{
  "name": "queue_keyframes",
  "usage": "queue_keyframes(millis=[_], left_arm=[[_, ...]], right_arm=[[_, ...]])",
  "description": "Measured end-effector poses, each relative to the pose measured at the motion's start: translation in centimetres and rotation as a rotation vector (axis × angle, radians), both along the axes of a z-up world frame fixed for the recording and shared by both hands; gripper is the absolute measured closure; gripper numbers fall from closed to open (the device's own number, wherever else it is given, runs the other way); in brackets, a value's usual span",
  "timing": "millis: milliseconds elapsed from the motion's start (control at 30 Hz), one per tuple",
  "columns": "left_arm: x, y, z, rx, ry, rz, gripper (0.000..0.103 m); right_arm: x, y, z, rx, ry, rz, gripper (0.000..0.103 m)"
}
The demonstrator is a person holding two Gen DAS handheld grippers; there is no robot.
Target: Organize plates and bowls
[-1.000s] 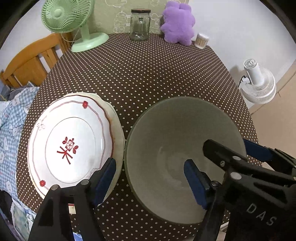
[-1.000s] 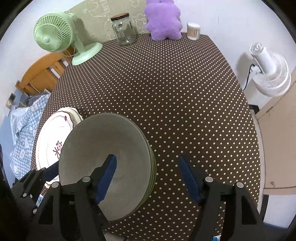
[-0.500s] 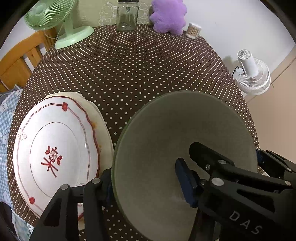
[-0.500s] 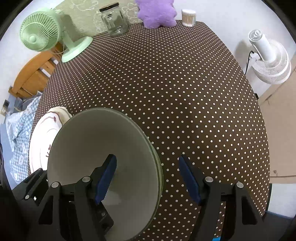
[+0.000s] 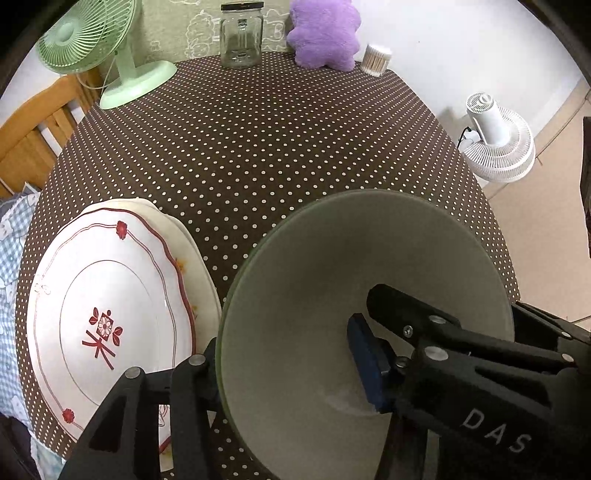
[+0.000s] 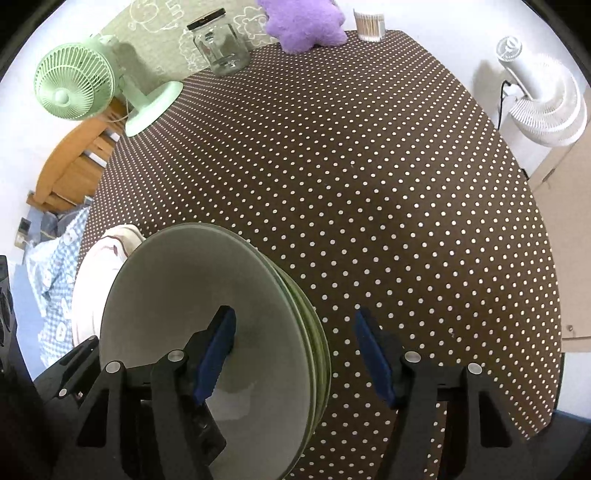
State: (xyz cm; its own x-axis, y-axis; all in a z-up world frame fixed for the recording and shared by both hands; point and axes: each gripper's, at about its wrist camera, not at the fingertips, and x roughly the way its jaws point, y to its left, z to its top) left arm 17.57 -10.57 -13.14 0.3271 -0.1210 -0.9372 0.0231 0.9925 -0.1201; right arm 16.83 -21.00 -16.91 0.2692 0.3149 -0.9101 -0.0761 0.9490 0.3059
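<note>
A stack of grey-green bowls (image 5: 332,295) (image 6: 192,295) sits near the table's front edge. My left gripper (image 5: 284,365) straddles the left rim of the stack, one blue pad inside the top bowl and the other finger outside; whether it clamps the rim cannot be told. My right gripper (image 6: 295,354) is open around the stack's right rim, one finger inside the bowl and one outside over the cloth. A stack of white plates with red trim (image 5: 107,306) (image 6: 96,266) lies just left of the bowls.
The table has a brown polka-dot cloth (image 5: 258,147). At the far edge stand a green desk fan (image 5: 96,48), a glass jar (image 5: 242,35), a purple plush toy (image 5: 325,33) and a cotton-swab tub (image 5: 376,59). A wooden chair (image 5: 29,125) is at left, a white floor fan (image 5: 495,144) at right.
Both grippers moved in onto the bowl stack. The left gripper's left finger went from over the plates to outside the bowl's rim. The bowls look larger and closer.
</note>
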Motion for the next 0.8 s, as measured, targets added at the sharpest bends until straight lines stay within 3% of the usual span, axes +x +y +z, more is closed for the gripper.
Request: queue_keyframes(millis=[200,800], left_arm=[[-0.1,-0.4,-0.1,0.031,0.001,-0.011,0.047],[-1.3,-0.2,0.3,0.019,0.048,0.034,0.055]], right_arm=[[0.1,0.4,-0.3,0.031,0.016,0.041,0.056],[-0.6,1.0,-0.1,-0.008,0.073,0.07,0.058]])
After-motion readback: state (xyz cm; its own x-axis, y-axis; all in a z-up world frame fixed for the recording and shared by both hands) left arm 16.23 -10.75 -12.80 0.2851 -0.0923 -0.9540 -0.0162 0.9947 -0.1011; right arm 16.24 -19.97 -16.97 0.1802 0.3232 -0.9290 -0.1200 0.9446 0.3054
